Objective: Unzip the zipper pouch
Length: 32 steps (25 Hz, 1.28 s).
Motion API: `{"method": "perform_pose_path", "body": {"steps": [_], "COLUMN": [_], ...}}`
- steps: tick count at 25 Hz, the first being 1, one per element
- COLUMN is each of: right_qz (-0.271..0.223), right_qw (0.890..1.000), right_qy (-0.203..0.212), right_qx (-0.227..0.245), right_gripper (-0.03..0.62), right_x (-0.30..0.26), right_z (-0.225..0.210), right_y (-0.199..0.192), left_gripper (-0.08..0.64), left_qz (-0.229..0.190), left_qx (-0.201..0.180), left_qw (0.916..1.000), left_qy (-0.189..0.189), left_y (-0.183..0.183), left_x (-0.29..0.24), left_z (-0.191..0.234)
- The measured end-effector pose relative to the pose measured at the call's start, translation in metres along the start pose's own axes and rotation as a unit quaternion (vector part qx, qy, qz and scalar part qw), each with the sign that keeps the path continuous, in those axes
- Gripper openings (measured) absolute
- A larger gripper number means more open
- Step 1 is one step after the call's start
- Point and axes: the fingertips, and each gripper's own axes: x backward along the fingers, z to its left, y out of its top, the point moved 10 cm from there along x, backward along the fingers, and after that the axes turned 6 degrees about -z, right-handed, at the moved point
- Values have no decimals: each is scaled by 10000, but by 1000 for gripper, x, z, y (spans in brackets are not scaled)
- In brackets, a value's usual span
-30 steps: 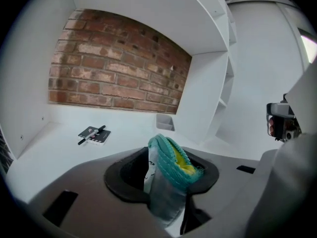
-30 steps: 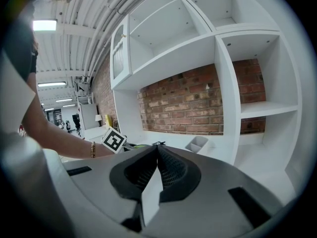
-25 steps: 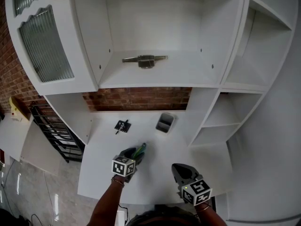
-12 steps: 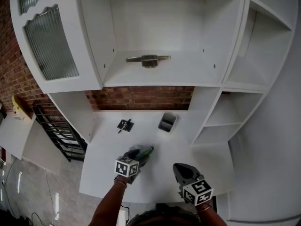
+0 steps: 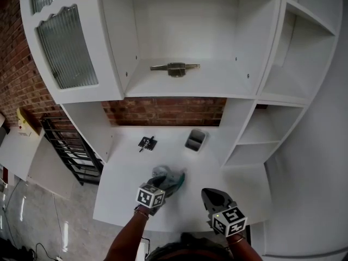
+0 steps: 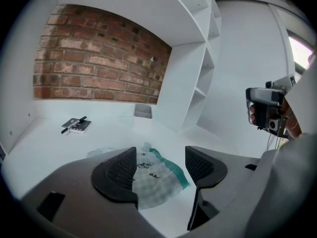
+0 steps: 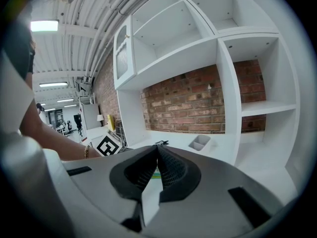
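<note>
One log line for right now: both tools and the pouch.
left tool: jaws have just been opening, pouch between them, not gripped | right tool: shut, empty | pouch: lying on desk

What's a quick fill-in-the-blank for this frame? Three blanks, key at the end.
1. The zipper pouch lies on the table between the jaws of the ____ gripper, which have just been opening.
2. The right gripper is shut and holds ____.
3. The wall behind the grey tray is made of ____.
Missing words: left; nothing; brick.
</note>
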Motion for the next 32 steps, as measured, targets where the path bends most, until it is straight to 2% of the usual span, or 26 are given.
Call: {"method": "perform_pose_path", "body": {"steps": [10,19,25,29,32], "right_qz": [-37,-124,-205,-316,-400], "right_qw": [9999,9997,9992,9983,9975], "right_qy": [110,182,306,415,496], "right_qx": [46,140,160,254,302], "right_gripper": [2,2,2,2,2], "right_x": [10,10,4,2,-1], "right_z": [9,12,20,31,38], "right_y": [3,9,13,18,22], "left_gripper": [286,285,282,251,194], "left_qz": [-458,-1159,-1622,-1825,-2144], "left_qx": [216,-308,-338,-817,-689], "left_qw": [9983,9914,9831,9736,9662], "left_qy": [280,532,781,1101,1255], "left_y": [-12,3,9,15,18], "left_x": [40,103,147,178,199], "left_z": [-24,-59,-75,-88,-92]}}
